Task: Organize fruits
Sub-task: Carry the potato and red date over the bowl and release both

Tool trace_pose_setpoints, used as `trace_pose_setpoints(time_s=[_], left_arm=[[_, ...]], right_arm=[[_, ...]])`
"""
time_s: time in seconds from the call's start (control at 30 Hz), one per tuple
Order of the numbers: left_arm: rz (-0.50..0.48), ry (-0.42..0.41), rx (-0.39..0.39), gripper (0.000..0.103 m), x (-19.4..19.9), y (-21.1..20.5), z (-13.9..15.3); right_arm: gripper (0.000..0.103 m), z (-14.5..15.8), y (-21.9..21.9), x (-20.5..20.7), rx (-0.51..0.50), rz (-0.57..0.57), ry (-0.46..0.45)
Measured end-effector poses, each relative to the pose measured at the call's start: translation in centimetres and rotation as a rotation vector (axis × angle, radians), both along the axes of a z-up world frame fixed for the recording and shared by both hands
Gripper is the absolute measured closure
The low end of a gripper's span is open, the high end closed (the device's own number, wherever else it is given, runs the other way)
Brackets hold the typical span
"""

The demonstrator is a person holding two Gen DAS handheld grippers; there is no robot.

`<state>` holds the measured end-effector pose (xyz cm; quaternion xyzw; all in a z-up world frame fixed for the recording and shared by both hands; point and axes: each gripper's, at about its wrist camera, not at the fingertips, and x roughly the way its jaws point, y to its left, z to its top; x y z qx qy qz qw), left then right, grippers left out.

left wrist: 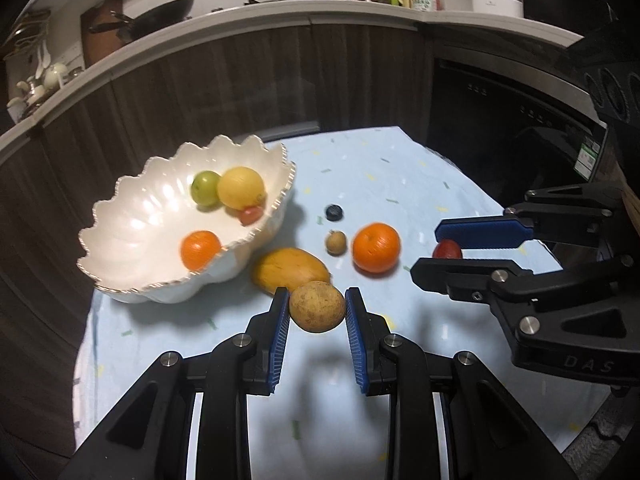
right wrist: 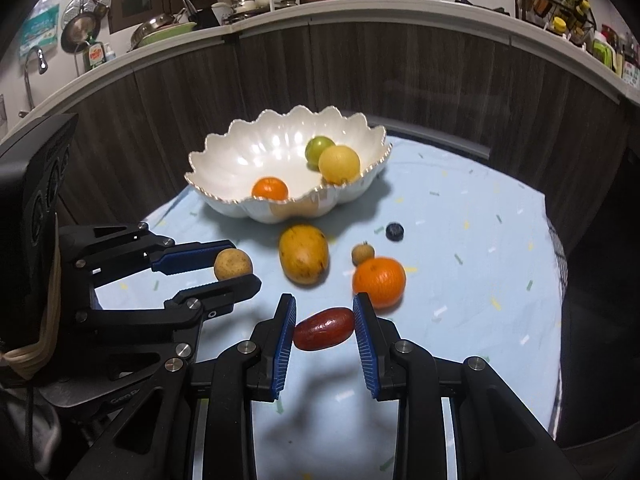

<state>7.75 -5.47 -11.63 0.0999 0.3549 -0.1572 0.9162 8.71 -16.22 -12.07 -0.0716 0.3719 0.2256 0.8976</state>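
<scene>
While hidden rightward | left view shows small red fruit [left wrist: 251, 214] in bowl [left wrist: 132, 216]

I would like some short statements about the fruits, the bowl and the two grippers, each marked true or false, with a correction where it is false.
1. The left gripper holds a round brown fruit. True.
2. The right gripper is empty. False: it is shut on a dark red oblong fruit.
3. The white scalloped bowl has a green fruit, a yellow fruit and a small orange inside. True.
4. The mango lies inside the bowl. False: it lies on the light blue cloth, in front of the bowl.
5. The large orange is on the cloth, outside the bowl. True.
6. The small dark fruit is held by a gripper. False: it sits alone on the cloth.
</scene>
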Motion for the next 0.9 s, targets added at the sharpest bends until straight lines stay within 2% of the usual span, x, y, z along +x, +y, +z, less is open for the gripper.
trace_pose_setpoints(time_s=[0.9], left_arm=[[0.218, -0.066, -0.030, 0.075, 4.0, 8.5, 4.8]], right_arm=[[0.072, 6.6, 7.2, 4.1, 0.031, 0.021, -0.127]])
